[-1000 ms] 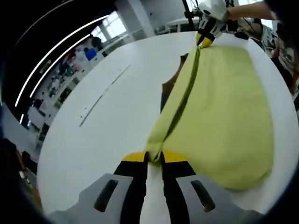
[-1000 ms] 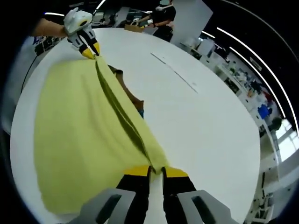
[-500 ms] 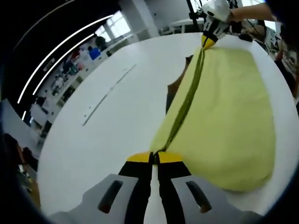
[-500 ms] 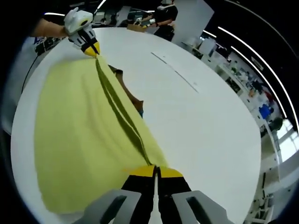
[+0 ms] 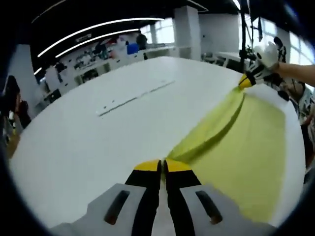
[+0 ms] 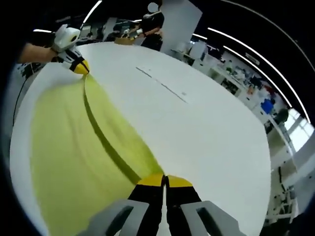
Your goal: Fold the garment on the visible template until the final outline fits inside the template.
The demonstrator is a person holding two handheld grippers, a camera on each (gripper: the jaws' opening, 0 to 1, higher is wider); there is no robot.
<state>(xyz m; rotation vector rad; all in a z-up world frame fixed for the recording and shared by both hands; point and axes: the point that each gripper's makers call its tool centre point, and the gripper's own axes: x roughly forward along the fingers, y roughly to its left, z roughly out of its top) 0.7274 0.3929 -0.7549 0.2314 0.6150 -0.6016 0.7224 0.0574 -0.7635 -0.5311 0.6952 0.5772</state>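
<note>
Garment: a yellow-green cloth spread on the white desk, held at 2 points along 1 folded edge; your left tongs are closed on the near end of that edge, yellow tips pressed together with the cloth pinched between them; your right tongs are likewise closed on the cloth at the opposite end. In the left gripper view, the fold runs as a raised ridge from your tongs up and to the right, ending at the other tongs, whose yellow tips meet the cloth; a gloved hand holds that tool. In the right gripper view, the garment lies to the left of your tongs; the ridge climbs to the upper left and ends at the other tongs, again gripped by a gloved hand. Beside the ridge, the cloth lies flat on the desk; a thin dark line marks the bare surface beyond. A person stands at the far edge of the desk.
</note>
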